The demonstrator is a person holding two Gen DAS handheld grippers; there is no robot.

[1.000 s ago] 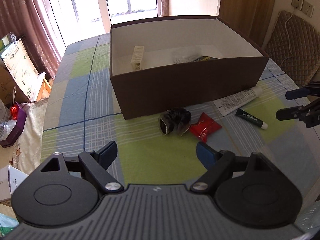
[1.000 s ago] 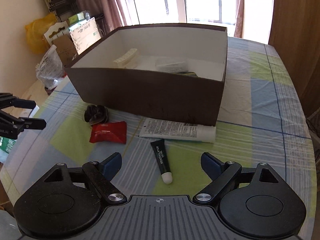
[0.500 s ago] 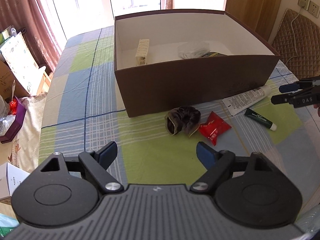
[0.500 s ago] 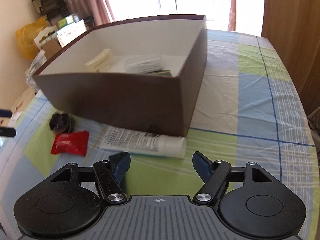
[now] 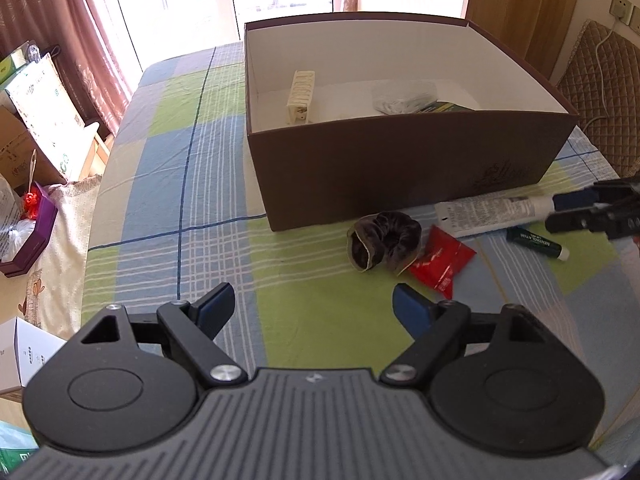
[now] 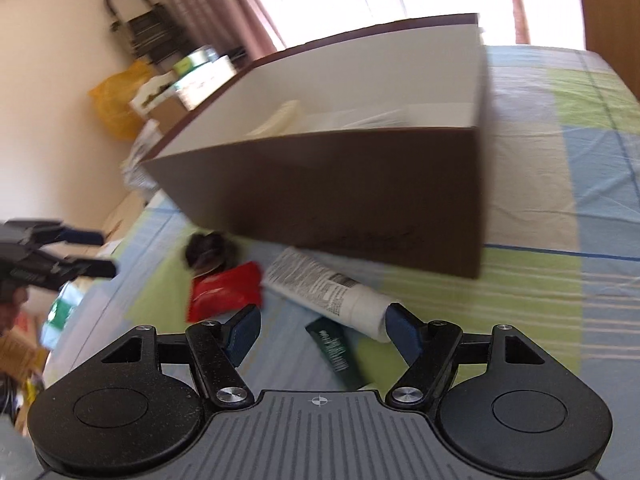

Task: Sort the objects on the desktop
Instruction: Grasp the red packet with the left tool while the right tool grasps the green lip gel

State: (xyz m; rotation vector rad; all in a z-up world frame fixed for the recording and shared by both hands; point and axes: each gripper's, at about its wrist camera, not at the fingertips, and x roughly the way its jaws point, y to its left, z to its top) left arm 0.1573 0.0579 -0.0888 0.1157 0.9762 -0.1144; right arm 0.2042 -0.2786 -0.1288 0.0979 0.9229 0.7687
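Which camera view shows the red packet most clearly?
The left wrist view: the red packet is sharp and fully visible there, beside the dark scrunchie. In the right wrist view the packet is blurred, and a gripper finger overlaps its lower edge.

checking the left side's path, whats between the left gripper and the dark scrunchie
Only bare checked tablecloth lies between the left gripper and the scrunchie, as the left wrist view shows.

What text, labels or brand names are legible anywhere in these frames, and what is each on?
No text can be read for certain.
Dark green tube: white lettering, too small.
White tube: dense print, too small.
Brown box: faint emblem on its front, unreadable.
Red packet: marking blurred.
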